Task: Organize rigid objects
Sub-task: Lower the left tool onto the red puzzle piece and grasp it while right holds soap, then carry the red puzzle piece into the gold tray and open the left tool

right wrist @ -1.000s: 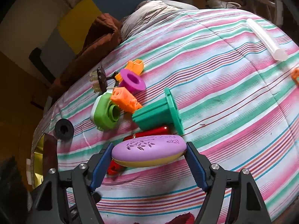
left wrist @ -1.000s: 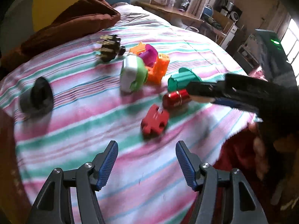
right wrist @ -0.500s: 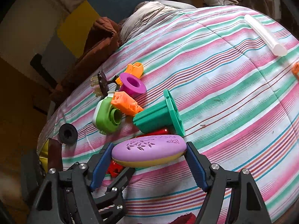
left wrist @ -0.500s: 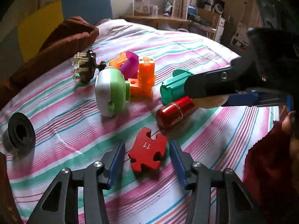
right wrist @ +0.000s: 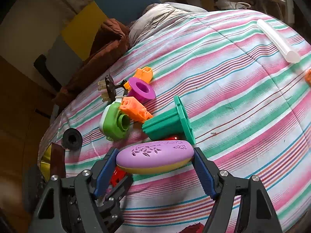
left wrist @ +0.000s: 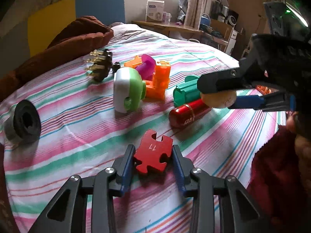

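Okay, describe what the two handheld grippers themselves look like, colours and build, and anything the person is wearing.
Both grippers, left gripper and right gripper, are matt black frames with cut-out openings, silver pivot bolts and ribbed blue finger pads. A green light glows on the right unit. A dark red fuzzy sleeve shows.

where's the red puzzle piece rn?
Left wrist view, bottom centre: the red puzzle piece lies on the striped bedspread between the closing jaws of the left hand-held gripper, just in front of the red cylinder.
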